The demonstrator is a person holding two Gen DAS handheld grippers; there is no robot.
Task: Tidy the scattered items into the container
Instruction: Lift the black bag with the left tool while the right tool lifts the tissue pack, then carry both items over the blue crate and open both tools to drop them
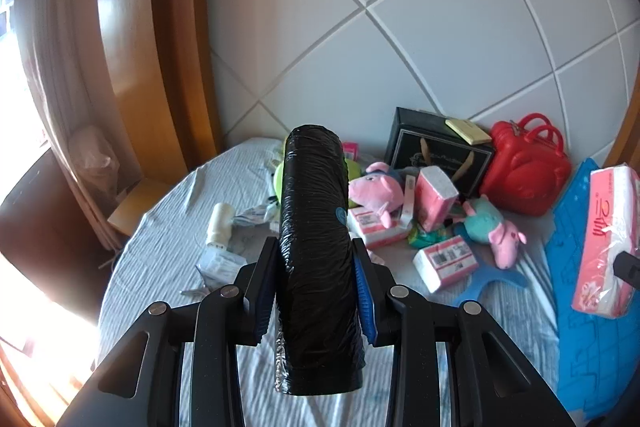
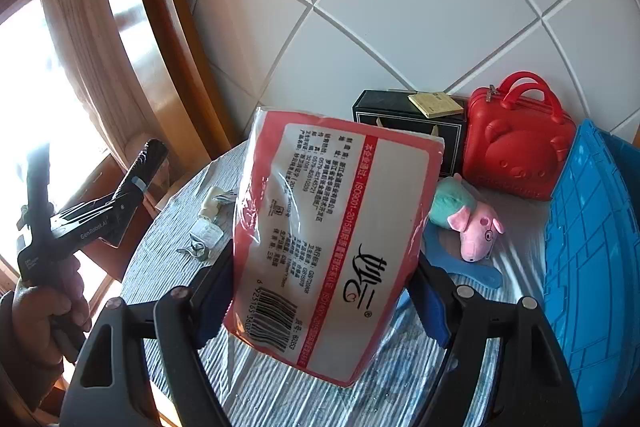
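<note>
Grippers each carry one item above the bed (image 1: 168,247), which wears a pale ribbed sheet. The left gripper (image 1: 316,279) is narrowed onto a black roll of bin bags (image 1: 314,227), blue pads pressing its two sides, the roll standing up along the fingers. In the right wrist view the same gripper shows at the left edge, lifted clear of the sheet, with a hand (image 2: 48,311) around its handle.

The right gripper (image 2: 324,295) stands wide, clamped across a large pink-and-white tissue pack (image 2: 332,227) in clear wrap, barcode side facing the camera, tilted and raised off the bed.

The blue container (image 2: 592,247), a ribbed plastic crate, sits at the right edge of the bed, just beside a red bear-faced case (image 2: 520,147). A black gift box (image 2: 400,115) leans at the white padded headboard (image 1: 400,7), with a small yellow booklet (image 2: 434,105) on top.

Still scattered on the sheet: a pink pig plush (image 1: 376,189), a teal-bodied pig plush (image 2: 466,223) touching a blue hanger-like piece (image 2: 468,271), several small tissue packets (image 1: 446,261), a white bottle (image 1: 220,227) and crumpled wrappers (image 1: 222,263).
</note>
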